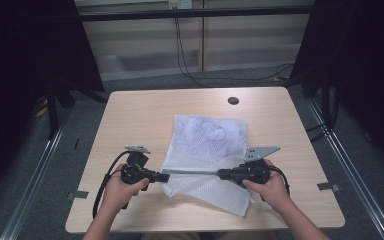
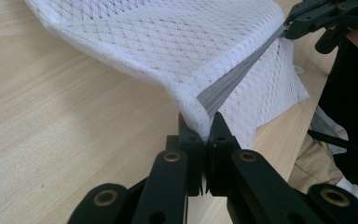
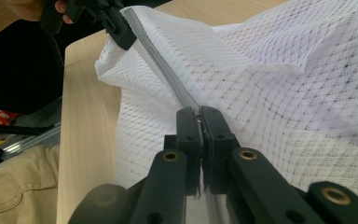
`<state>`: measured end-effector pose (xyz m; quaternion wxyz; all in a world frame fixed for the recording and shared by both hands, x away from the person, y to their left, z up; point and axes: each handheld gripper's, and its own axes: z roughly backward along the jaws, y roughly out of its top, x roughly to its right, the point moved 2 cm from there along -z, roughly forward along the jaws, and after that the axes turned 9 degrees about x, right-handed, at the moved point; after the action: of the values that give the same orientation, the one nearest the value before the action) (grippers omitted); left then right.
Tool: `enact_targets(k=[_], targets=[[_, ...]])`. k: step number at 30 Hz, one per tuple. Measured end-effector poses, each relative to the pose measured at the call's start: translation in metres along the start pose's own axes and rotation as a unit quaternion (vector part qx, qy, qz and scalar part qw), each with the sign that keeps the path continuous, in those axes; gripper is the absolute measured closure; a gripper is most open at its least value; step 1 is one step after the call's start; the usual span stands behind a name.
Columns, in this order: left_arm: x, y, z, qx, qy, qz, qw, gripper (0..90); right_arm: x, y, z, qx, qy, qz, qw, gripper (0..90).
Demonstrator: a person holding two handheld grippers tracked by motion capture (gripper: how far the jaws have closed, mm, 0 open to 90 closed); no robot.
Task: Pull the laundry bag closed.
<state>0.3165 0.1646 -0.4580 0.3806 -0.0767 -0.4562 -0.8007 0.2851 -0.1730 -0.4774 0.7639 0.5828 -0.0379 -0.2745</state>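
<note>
A white mesh laundry bag (image 1: pixel 207 145) lies on the wooden table (image 1: pixel 130 120), its grey zipper (image 1: pixel 192 171) stretched taut between the two grippers near the front. My left gripper (image 1: pixel 164 177) is shut on the zipper's left end (image 2: pixel 205 105), pinching the bag's corner. My right gripper (image 1: pixel 221 174) is shut on the zipper's other end (image 3: pixel 196 114). In the left gripper view the mesh bag (image 2: pixel 168 42) lifts off the table. In the right gripper view the zipper (image 3: pixel 161 65) runs away to the other gripper (image 3: pixel 116 28) at top left.
A small black round disc (image 1: pixel 233 100) sits near the table's far edge. Black cables (image 1: pixel 185 55) hang behind the table. Dark curtains and metal rails flank both sides. The person's knees show below the table's front edge.
</note>
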Motion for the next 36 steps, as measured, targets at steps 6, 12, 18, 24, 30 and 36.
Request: enact_targets(k=[6,12,18,24,30,36], targets=[[0.0001,0.0001,-0.0001,-0.002,0.000,-0.001,1.0000,87.6,-0.0001,0.0000,0.0004,0.000,0.000,0.001,1.0000,86.8],[0.0001,-0.0007,0.0006,0.002,-0.002,0.004,1.0000,87.7,0.0004,-0.0009,0.0026,-0.001,-0.001,0.000,1.0000,86.8],[0.0000,-0.0006,0.0003,-0.003,0.003,0.000,1.0000,87.6,0.0009,-0.0016,0.0027,-0.003,-0.001,-0.001,1.0000,86.8],[0.0004,-0.0004,-0.0008,-0.004,-0.005,0.001,1.0000,87.6,0.0007,-0.0014,0.0046,-0.003,-0.001,0.000,1.0000,86.8],[0.0006,-0.0009,-0.0011,-0.006,-0.003,-0.003,1.0000,87.7,-0.0003,-0.0038,0.0041,-0.003,-0.001,-0.002,1.0000,86.8],[0.0013,-0.0005,-0.0026,-0.005,-0.007,-0.002,1.0000,87.6,-0.0011,-0.0035,0.0071,-0.003,-0.002,0.000,1.0000,86.8]])
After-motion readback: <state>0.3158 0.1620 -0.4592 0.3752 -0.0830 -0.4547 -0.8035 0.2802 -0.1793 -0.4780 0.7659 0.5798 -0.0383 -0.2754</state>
